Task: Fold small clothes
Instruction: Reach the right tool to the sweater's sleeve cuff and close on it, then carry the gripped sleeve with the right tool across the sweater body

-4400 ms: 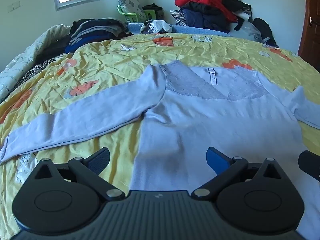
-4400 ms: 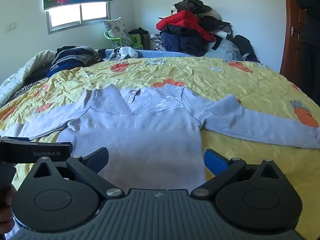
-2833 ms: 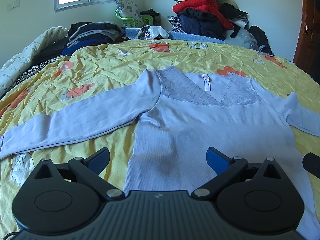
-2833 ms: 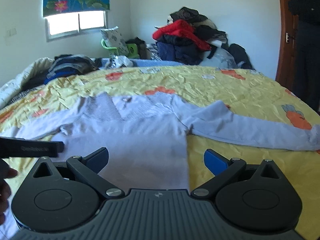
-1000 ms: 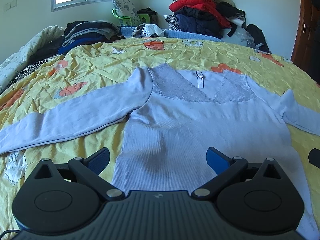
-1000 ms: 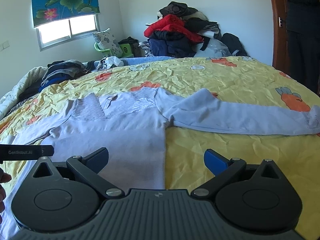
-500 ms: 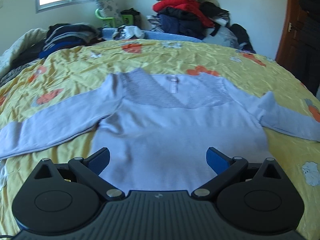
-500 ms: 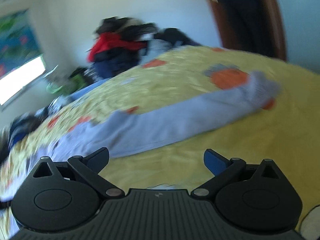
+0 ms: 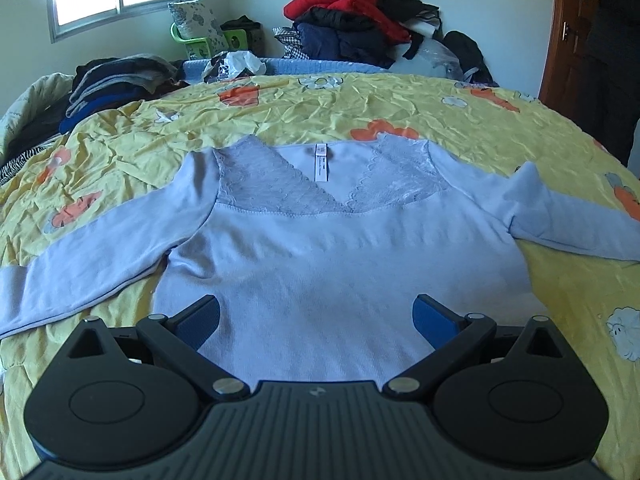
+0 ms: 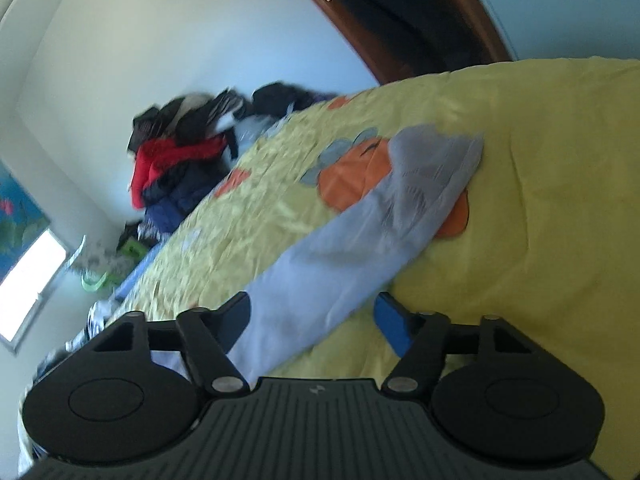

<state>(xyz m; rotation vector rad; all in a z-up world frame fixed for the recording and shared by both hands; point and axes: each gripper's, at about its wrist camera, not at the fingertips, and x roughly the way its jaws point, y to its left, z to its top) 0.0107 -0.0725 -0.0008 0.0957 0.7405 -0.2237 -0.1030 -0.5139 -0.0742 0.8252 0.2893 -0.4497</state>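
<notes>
A pale blue long-sleeved top [image 9: 332, 248] with a lace yoke lies flat and face up on the yellow bedspread [image 9: 320, 112], both sleeves spread out. My left gripper [image 9: 316, 316] is open and empty, hovering above the top's lower body. In the tilted, blurred right wrist view, my right gripper [image 10: 314, 316] is open and empty, its fingers either side of the top's right sleeve [image 10: 360, 232], whose cuff lies on an orange print.
A pile of jackets and coats [image 9: 352, 28] stands at the far side of the bed. Folded dark clothes [image 9: 116, 80] lie at the far left. A brown door [image 9: 568, 32] with a person beside it is at the right.
My right gripper has swung right and tilted, leaving the top's body and coming down over the right sleeve. My left gripper has shifted right to centre on the top's body.
</notes>
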